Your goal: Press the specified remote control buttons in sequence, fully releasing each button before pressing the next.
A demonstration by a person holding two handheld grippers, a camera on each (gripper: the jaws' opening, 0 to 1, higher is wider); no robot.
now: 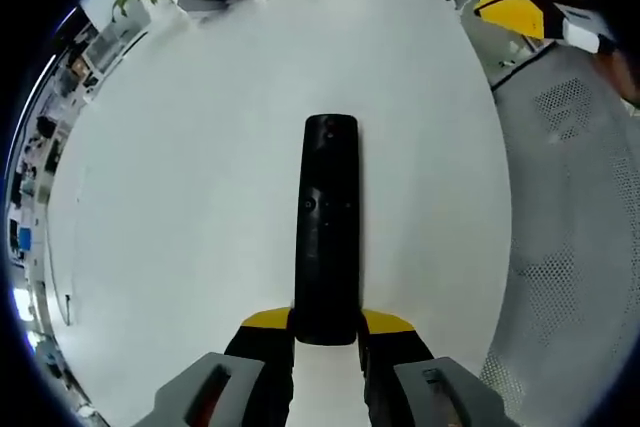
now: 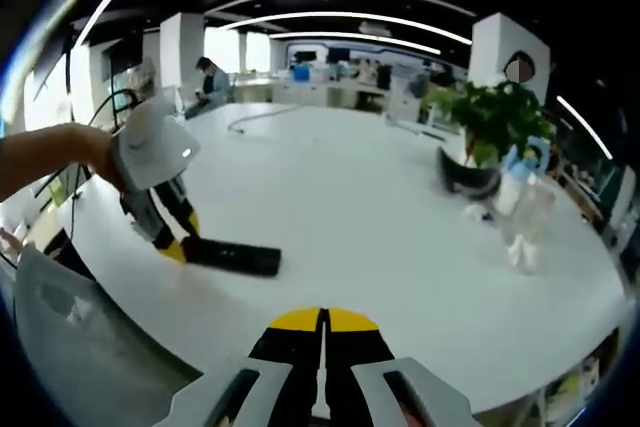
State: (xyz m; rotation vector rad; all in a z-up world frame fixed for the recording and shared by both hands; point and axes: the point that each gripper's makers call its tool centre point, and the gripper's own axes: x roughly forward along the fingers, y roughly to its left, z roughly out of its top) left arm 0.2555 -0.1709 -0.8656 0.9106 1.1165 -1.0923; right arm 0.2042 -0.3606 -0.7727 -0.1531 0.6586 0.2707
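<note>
A long black remote control (image 1: 328,227) lies on the white table (image 1: 200,197), pointing away from me. My left gripper (image 1: 327,332) is shut on the remote's near end, its yellow-tipped fingers (image 1: 266,321) pressed to both sides. From the right gripper view, the same remote (image 2: 232,256) lies flat at the table's left part, with the left gripper (image 2: 175,245) clamped on its end and a hand holding that gripper. My right gripper (image 2: 322,321) hovers above the table's near edge, jaws together, nothing between them.
A potted plant (image 2: 487,137) in a dark pot and a clear plastic bottle (image 2: 524,222) stand at the table's far right. A grey mesh chair (image 1: 575,207) stands beside the table. A cable (image 2: 262,117) lies far back; a person sits beyond.
</note>
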